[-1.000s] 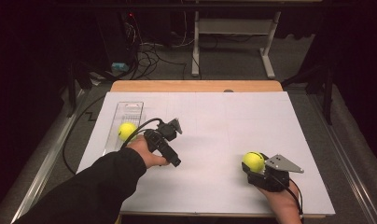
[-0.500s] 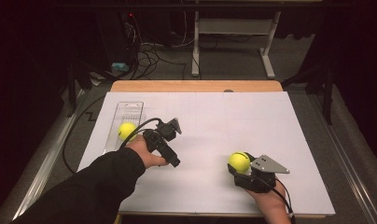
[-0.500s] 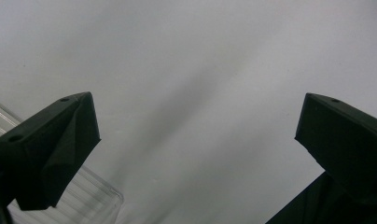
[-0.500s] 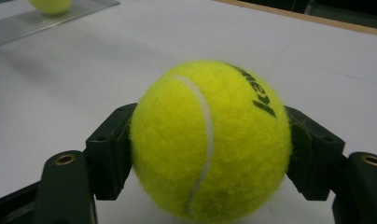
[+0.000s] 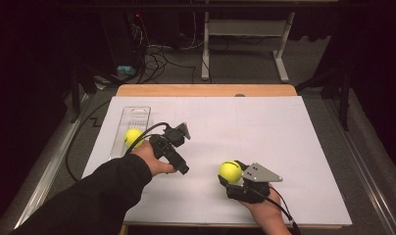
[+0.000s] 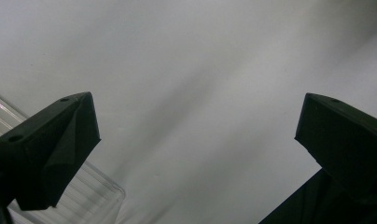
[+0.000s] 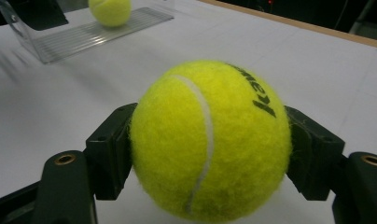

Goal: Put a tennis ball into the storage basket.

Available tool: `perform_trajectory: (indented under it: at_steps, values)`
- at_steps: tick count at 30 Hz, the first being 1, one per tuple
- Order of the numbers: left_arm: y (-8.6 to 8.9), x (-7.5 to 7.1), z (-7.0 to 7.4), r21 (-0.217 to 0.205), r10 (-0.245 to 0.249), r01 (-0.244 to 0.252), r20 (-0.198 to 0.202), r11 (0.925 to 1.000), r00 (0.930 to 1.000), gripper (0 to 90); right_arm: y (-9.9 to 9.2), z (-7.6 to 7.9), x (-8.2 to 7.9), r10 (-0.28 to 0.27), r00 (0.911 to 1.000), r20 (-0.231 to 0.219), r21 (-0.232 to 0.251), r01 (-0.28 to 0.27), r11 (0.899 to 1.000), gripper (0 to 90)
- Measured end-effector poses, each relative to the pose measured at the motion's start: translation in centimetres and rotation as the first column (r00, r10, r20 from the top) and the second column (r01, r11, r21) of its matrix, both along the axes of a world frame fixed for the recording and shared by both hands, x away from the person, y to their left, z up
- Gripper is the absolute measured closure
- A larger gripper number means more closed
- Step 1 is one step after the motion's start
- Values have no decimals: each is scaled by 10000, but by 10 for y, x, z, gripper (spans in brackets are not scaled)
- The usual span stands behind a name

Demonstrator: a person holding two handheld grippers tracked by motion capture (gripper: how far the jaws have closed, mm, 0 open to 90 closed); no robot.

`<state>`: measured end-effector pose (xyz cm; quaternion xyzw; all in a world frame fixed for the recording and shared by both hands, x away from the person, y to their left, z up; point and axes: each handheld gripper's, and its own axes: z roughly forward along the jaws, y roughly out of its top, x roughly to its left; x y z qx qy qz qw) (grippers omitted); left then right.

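Dim room: grey floor (image 5: 245, 68), tangled cables (image 5: 159, 49), white table frame (image 5: 245, 29) behind.

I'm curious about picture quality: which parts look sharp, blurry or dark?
High view: white table cover brightly lit, room beyond dark. Left gripper view: white surface smeared and soft, clear tray blurred. Right gripper view: held tennis ball sharp, the second ball and tray behind soft.

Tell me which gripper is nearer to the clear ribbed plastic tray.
Left. The left gripper sits right beside the clear ribbed plastic tray, its jaws open. The right gripper, shut on a yellow tennis ball, is farther off across the white sheet.
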<state>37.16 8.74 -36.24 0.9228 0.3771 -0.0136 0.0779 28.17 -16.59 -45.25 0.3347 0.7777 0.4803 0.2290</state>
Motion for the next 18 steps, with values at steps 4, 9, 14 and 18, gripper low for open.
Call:
perform_trajectory:
  at_steps: [4,9,14,18]
  values:
    - [-2,0,2,-7,-70,70,-3,10000,10000,4,13,1,2,276,9996,39,-62,-275,9996,280]
    - [-4,-1,3,-15,-109,109,52,9999,9999,4,27,0,2,734,9972,144,-224,-730,9971,279]
    - [-6,-2,3,-34,-168,168,26,9999,9999,4,37,-5,1,905,9959,70,-166,-904,9958,279]
    - [-9,-2,7,-156,-206,207,78,9997,9998,4,38,-11,0,919,9958,-62,-125,-919,9957,279]
